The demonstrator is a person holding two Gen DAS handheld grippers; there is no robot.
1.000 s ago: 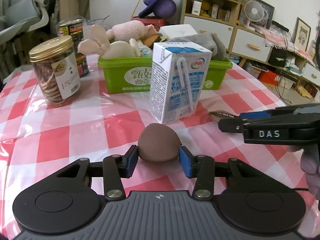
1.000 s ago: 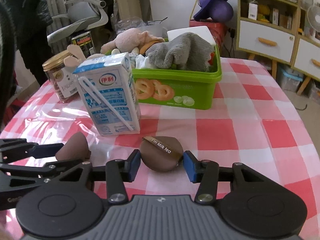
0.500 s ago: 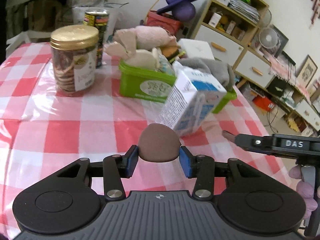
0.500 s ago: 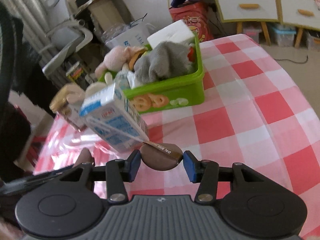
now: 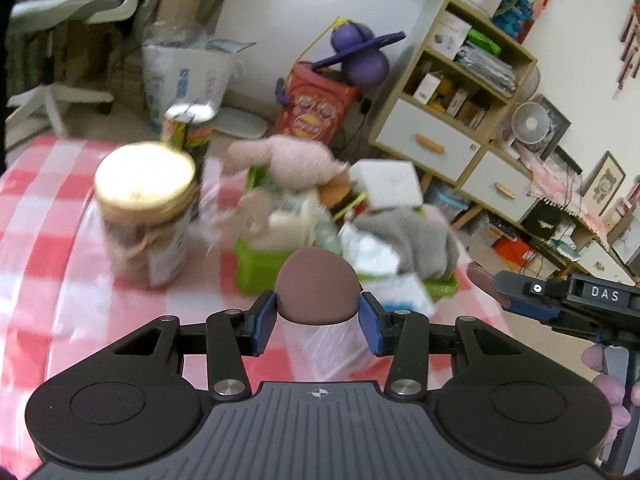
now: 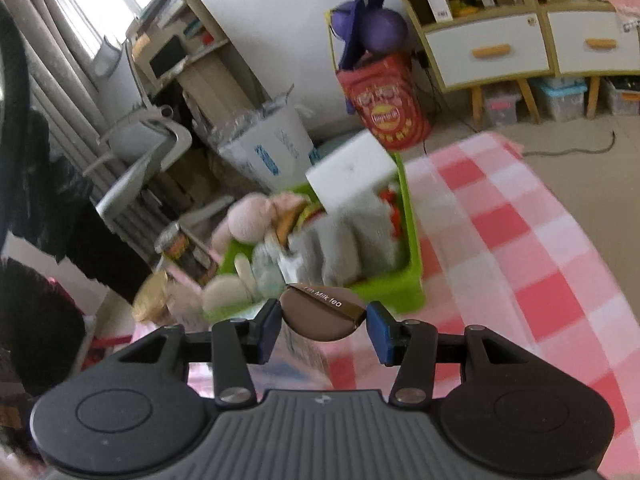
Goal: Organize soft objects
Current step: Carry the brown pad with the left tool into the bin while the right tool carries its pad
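Note:
My left gripper point(image 5: 317, 316) is shut on a plain brown egg-shaped sponge puff point(image 5: 317, 286), held in the air above the table. My right gripper point(image 6: 323, 326) is shut on a brown round puff point(image 6: 322, 314) with a ribbon reading "Milk tea", also lifted. The green bin point(image 5: 256, 270) full of plush toys lies ahead of both; it also shows in the right wrist view point(image 6: 404, 292). The right gripper's side shows at the right of the left wrist view point(image 5: 560, 300).
A gold-lidded cookie jar point(image 5: 146, 216) and a tin can point(image 5: 188, 130) stand left of the bin on the red-checked tablecloth point(image 5: 48, 208). The milk carton point(image 5: 400, 292) is partly hidden below my left fingers. A white box point(image 6: 352, 178) tops the bin.
Both grippers have risen from the table with their puffs and moved towards the green bin; the view now looks down on it and is blurred by motion.

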